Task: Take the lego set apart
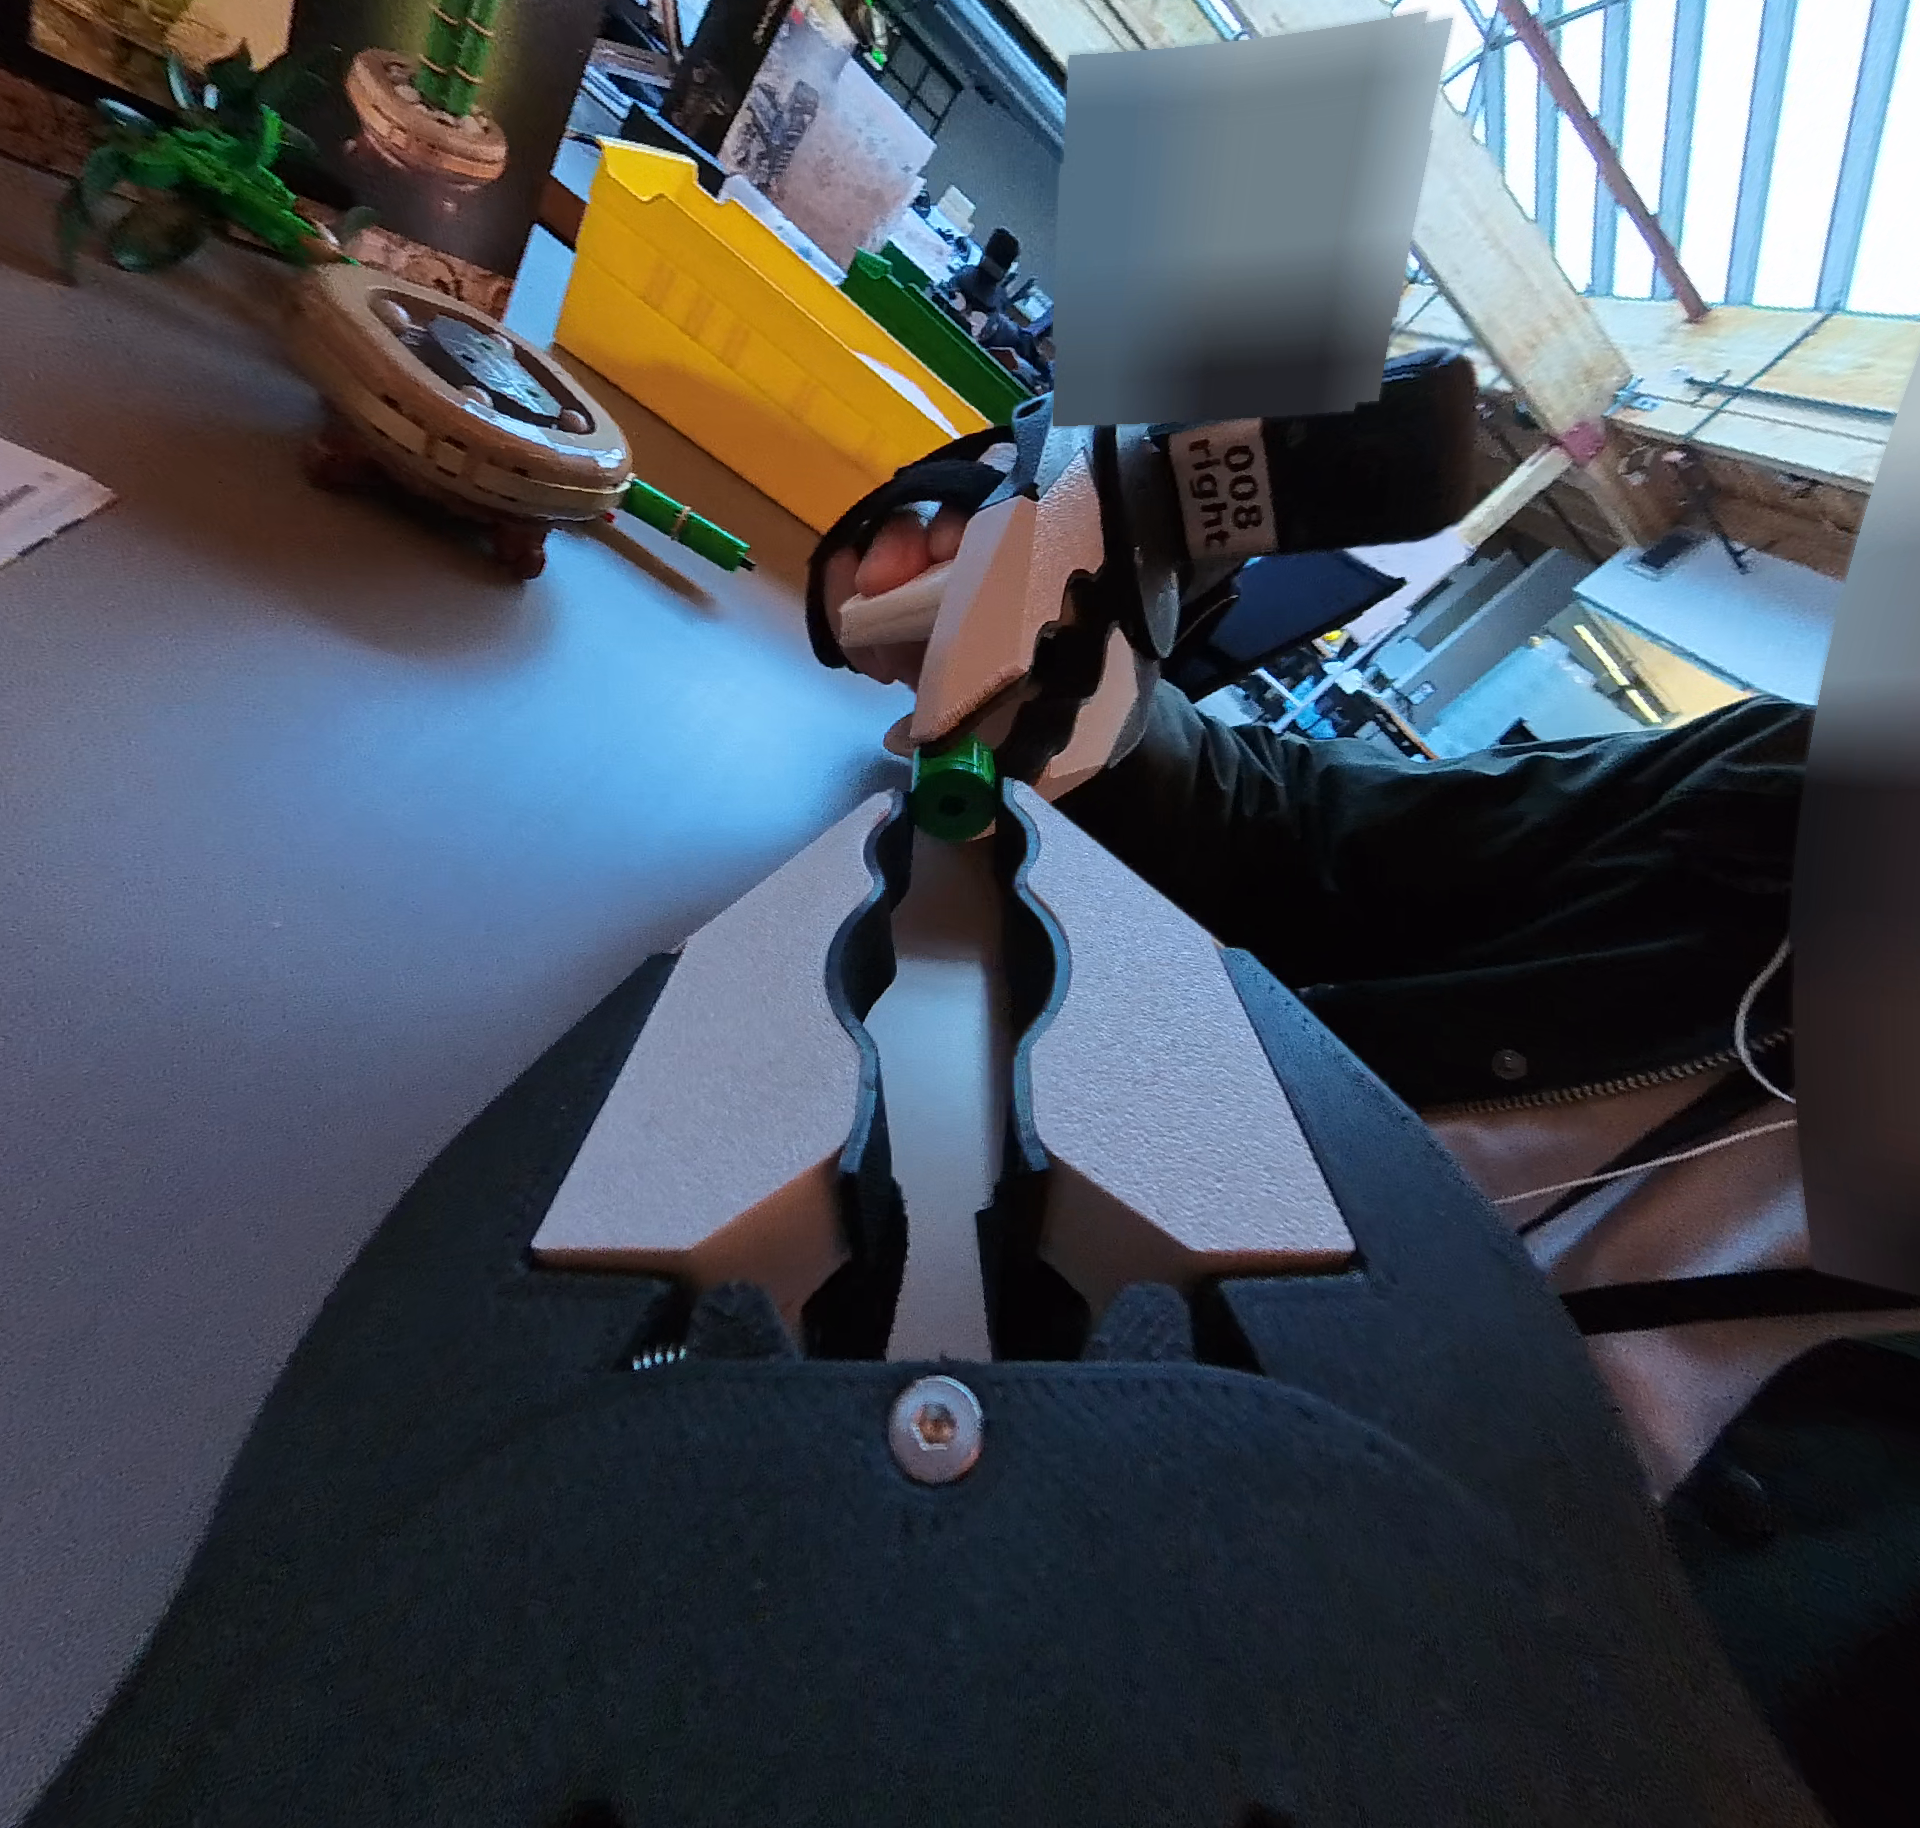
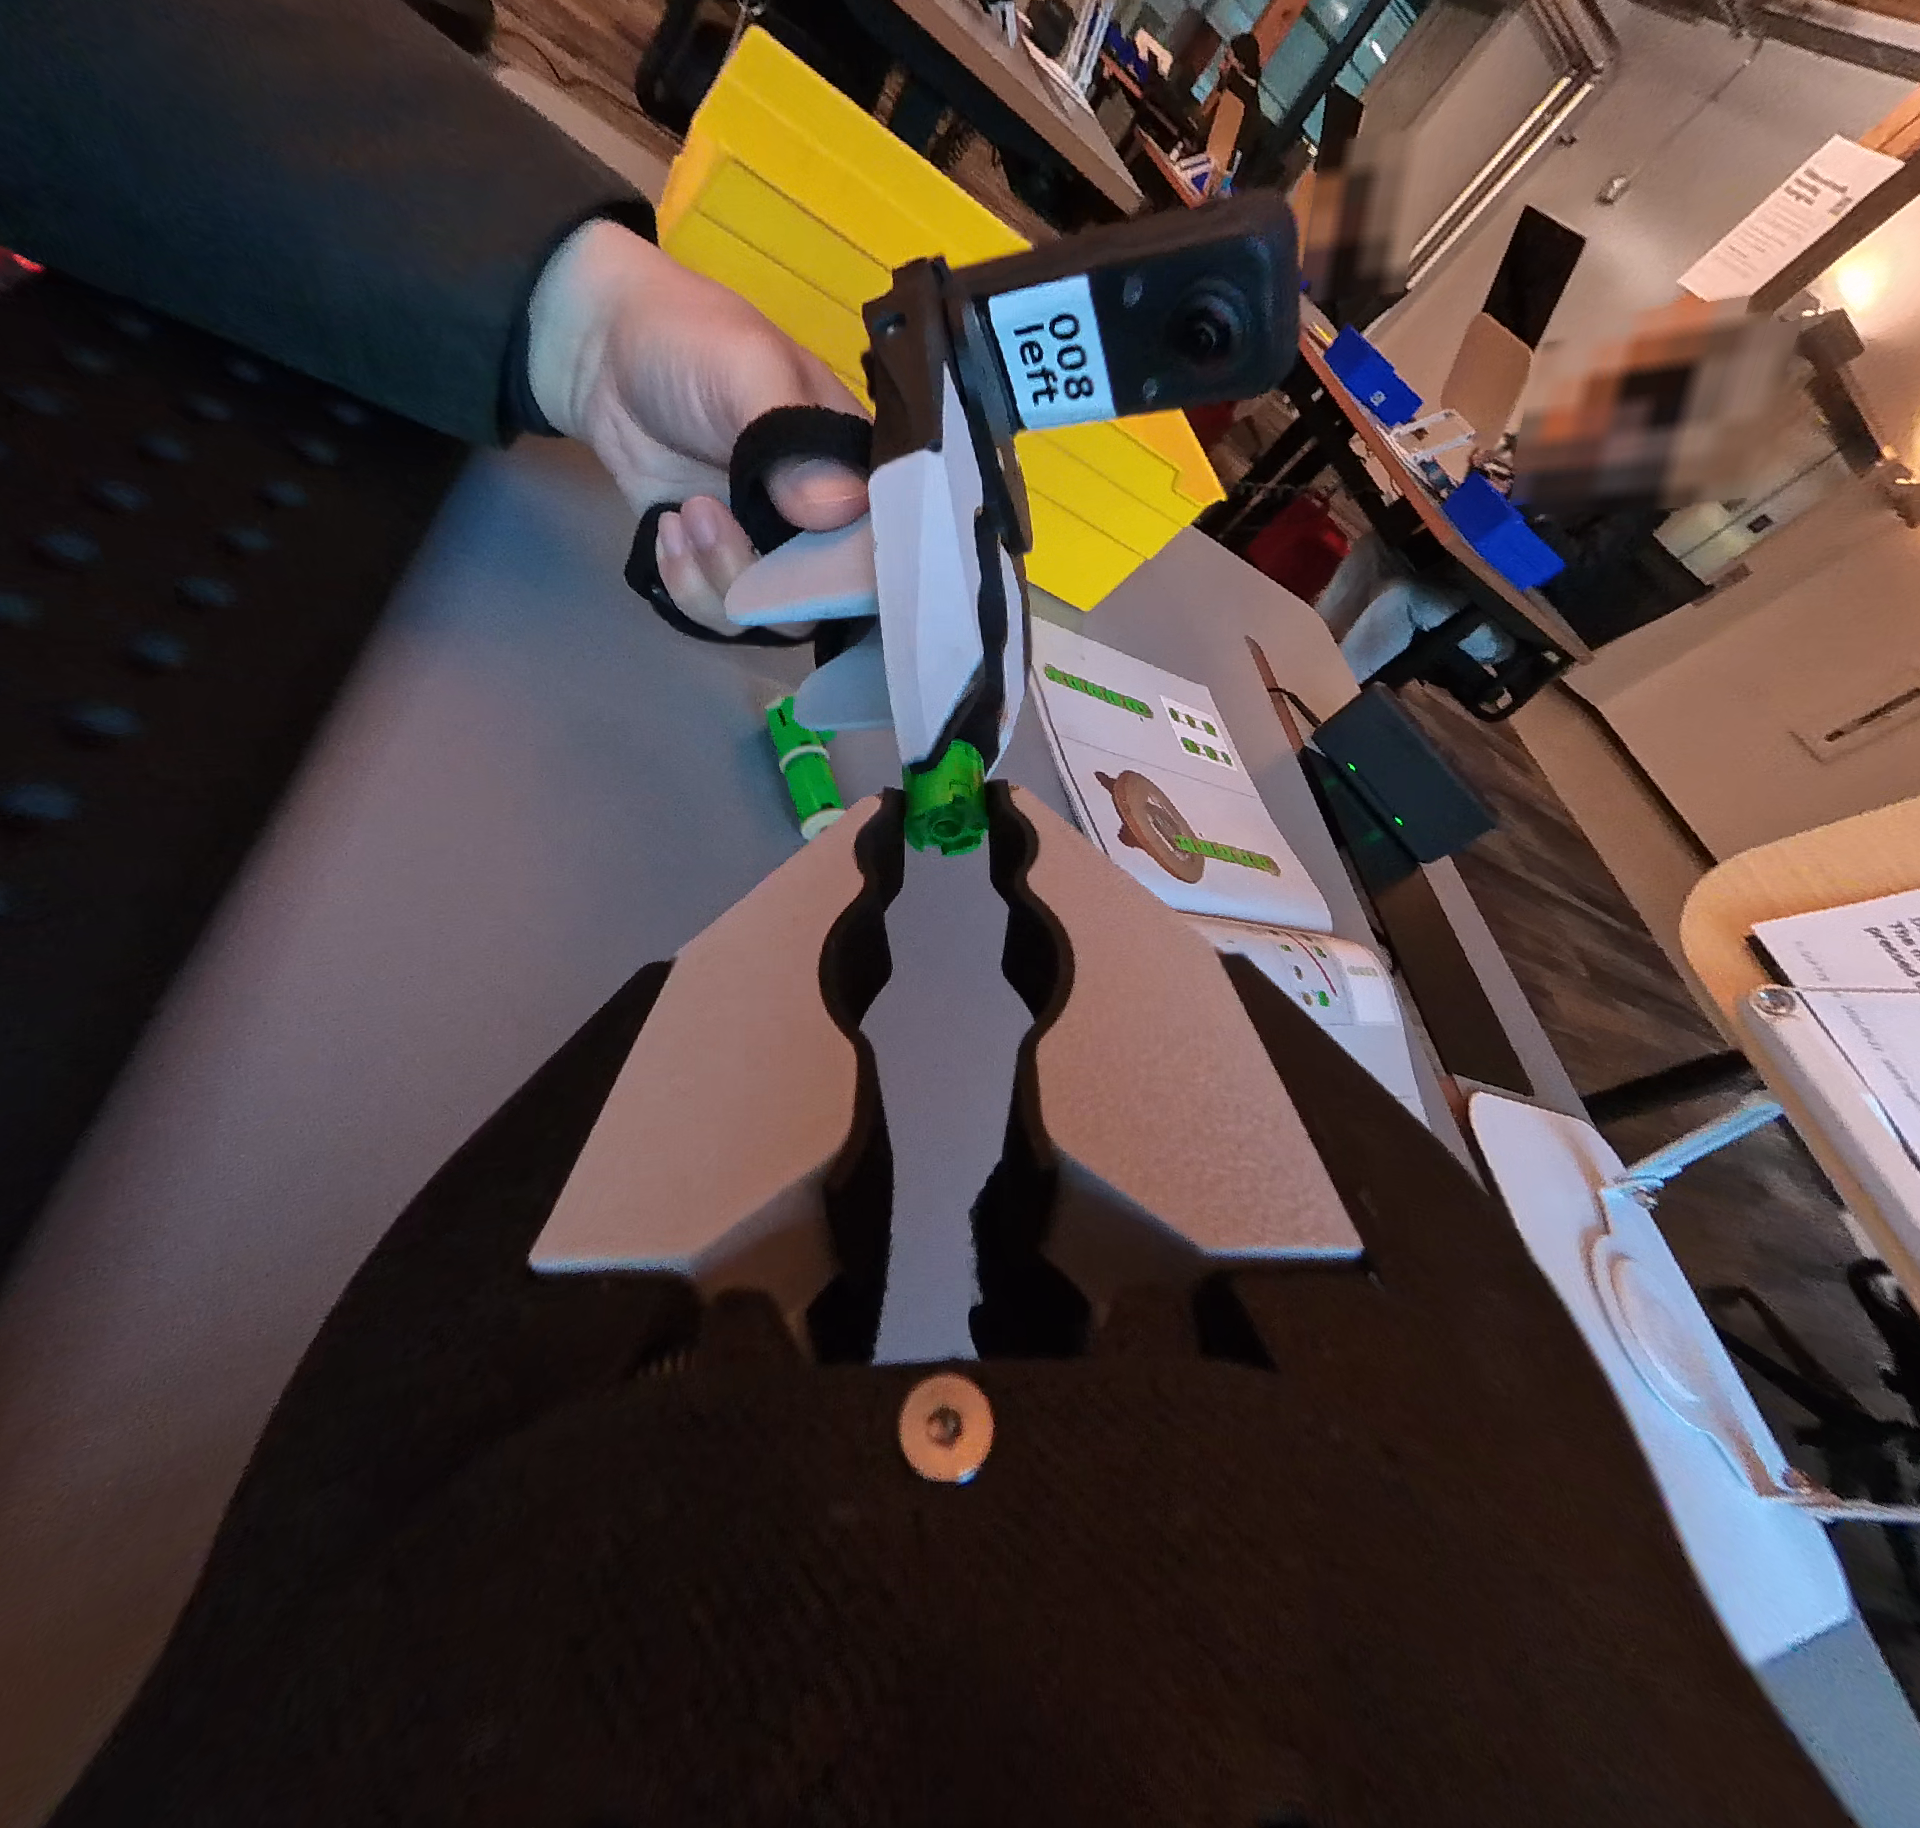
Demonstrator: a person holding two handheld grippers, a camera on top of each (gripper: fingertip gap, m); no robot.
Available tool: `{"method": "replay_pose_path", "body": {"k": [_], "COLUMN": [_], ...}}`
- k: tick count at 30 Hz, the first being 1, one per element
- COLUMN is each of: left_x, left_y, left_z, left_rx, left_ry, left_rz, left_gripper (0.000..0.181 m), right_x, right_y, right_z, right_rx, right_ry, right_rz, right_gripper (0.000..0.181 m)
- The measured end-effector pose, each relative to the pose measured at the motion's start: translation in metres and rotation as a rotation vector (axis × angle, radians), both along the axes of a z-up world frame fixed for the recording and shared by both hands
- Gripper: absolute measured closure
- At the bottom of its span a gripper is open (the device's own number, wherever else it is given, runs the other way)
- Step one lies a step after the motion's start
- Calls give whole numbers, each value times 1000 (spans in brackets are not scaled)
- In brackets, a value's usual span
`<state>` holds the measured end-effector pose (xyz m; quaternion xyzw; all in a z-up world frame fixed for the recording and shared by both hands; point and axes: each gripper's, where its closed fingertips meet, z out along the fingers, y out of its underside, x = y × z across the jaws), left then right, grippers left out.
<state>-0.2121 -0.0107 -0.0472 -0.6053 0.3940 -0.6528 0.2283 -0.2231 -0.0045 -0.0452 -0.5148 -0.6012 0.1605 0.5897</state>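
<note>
A short green round lego stalk piece (image 1: 951,791) is held above the grey table between both grippers. My left gripper (image 1: 951,810) is shut on its near end. My right gripper (image 1: 961,734) comes down from above and is shut on its far end. In the right wrist view the same green piece (image 2: 943,804) sits between my right gripper's tips (image 2: 945,814), with the left gripper (image 2: 951,752) clamped on it from above. The tan lego pot (image 1: 457,407) stands on the table at the left, with a green stalk segment (image 1: 686,526) lying beside it and green lego leaves (image 1: 197,178) behind it.
A yellow bin (image 1: 748,344) and a green bin (image 1: 935,324) stand at the table's far edge, and the lego box (image 1: 447,64) behind the pot. Loose green pieces (image 2: 800,760), an open instruction booklet (image 2: 1174,802) and a black device (image 2: 1392,791) lie on the table. Left and right tips are no more than a few centimetres apart. From either gripper's tips it is about 20 cm to the tan lego pot (image 1: 457,407).
</note>
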Motion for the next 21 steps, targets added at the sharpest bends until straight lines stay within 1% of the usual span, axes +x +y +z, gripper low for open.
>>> {"method": "replay_pose_path", "body": {"k": [5, 7, 10, 12, 13, 15, 16, 18, 20, 21], "left_x": [-2, -2, -1, -3, -4, -5, -5, -4, -4, -4], "left_y": [-8, -9, -7, -1, 2, 3, 2, -1, -2, -1], "left_z": [8, 7, 9, 13, 16, 18, 19, 21, 20, 20], "left_rx": [-38, -19, 80, 217, 298, 461, 520, 589, 625, 631], "left_ry": [-45, -40, -43, -50, -50, -35, -36, -35, -33, -31], "left_rz": [-55, -55, -12, 58, 95, 157, 170, 182, 193, 195], "left_gripper": [168, 168, 167, 168, 168, 167, 167, 167, 167, 167], "right_x": [-1, -2, 2, 10, 13, 15, 12, 6, 3, 2], "right_y": [-8, -9, -9, 1, 3, 6, 5, 3, -1, -1], "right_z": [8, 7, 14, 24, 29, 31, 29, 25, 26, 26], "right_rx": [-63, -121, -384, -609, -739, -978, -1053, -1149, -1199, -1209], "right_ry": [70, 95, 245, 389, 455, 540, 554, 567, 577, 578], "right_rz": [61, 79, 139, 135, 161, 197, 217, 236, 273, 275], "right_gripper": [166, 166, 166, 151, 145, 145, 145, 152, 166, 168]}}
